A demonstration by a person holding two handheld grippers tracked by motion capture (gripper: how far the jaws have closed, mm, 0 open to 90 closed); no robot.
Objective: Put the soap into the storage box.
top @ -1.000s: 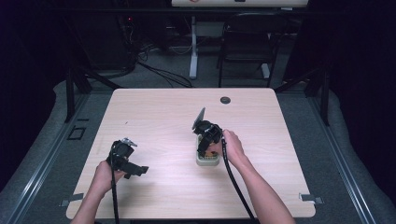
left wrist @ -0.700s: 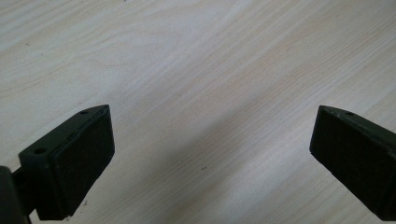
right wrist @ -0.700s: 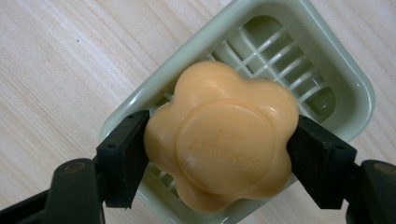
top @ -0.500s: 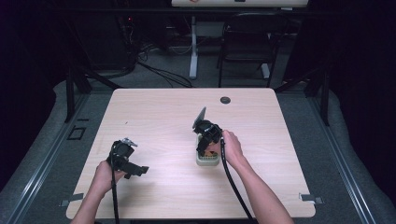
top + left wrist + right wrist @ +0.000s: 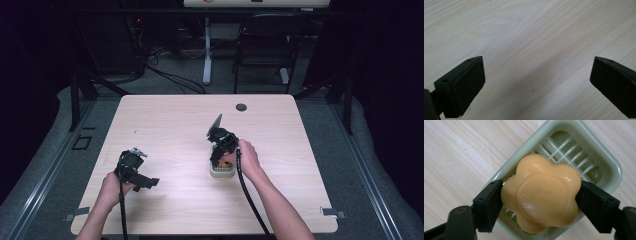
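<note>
**Orange soap in a pale green dish: smooth, hard and easy to lose**

Orange and flower-shaped, the soap (image 5: 541, 192) sits in the green soap dish (image 5: 596, 157) on the wooden bench (image 5: 165, 125), on the person's right side. The right claw (image 5: 539, 197) reaches down over it, one black jaw on each side of the bar. Its jaws have just been opening, and the pads now stand at the soap's flanks, touching or nearly so, without clearly pressing. In the high view the right claw (image 5: 223, 150) hangs over the dish (image 5: 221, 171).

Soap of this kind is likely stiff and fairly light, but its glossy skin looks slippery, and the rounded lobes give the flat pads little to bite. The best hold is probably across two opposite hollows between lobes, low on the sides, with a firm, even squeeze; a hard pinch could mark the surface. The dish is light plastic and may shift if nudged.

The left claw (image 5: 534, 82) rests with jaws wide apart and nothing between them, over bare bench (image 5: 524, 30).
</note>
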